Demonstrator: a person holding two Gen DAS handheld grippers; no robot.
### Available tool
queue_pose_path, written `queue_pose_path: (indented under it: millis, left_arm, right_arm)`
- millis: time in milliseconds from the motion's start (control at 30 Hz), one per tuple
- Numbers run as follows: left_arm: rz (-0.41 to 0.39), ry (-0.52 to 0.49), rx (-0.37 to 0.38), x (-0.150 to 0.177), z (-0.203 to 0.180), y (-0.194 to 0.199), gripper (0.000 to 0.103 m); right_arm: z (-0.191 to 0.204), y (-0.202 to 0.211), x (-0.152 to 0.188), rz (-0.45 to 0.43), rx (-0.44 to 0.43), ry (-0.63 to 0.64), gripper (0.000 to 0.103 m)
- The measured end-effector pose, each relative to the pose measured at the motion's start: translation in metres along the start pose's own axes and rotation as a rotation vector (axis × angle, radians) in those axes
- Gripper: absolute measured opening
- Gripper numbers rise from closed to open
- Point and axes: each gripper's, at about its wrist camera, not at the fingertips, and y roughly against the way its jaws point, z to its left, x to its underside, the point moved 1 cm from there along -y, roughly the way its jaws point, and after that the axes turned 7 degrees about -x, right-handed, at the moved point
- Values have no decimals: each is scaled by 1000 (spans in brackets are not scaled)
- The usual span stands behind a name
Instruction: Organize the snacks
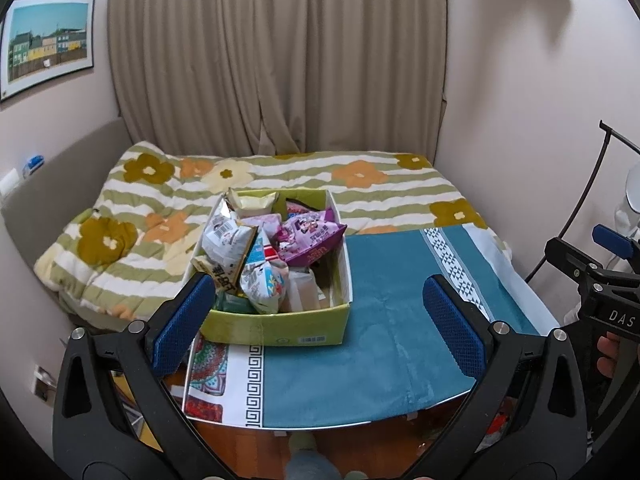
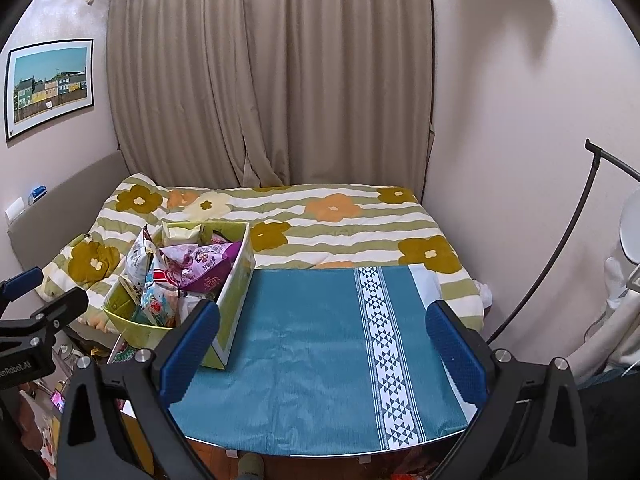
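Observation:
A yellow-green cardboard box [image 1: 276, 326] stands on the left part of a teal-covered table [image 1: 384, 320]. It is heaped with snack bags, among them a purple bag [image 1: 310, 240] and a silver-white bag [image 1: 228, 240]. My left gripper [image 1: 320, 320] is open and empty, held near the box's front wall. My right gripper [image 2: 320, 344] is open and empty over the table's teal cloth [image 2: 312, 340], to the right of the box [image 2: 232, 300]. The purple bag also shows in the right wrist view [image 2: 208, 272].
A bed with a flowered striped quilt [image 1: 280, 176] lies behind the table, against beige curtains [image 1: 276, 60]. A black lamp stand [image 2: 560, 248] rises at the right by the wall. The right gripper shows at the right edge of the left wrist view [image 1: 600, 276].

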Motion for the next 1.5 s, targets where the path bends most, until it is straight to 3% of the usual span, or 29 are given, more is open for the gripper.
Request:
queue_pose_path:
  millis: [1500]
  left_arm:
    - [-11, 4, -21, -3, -7, 3, 103]
  right_arm:
    - [-5, -2, -5, 1, 0, 0, 102]
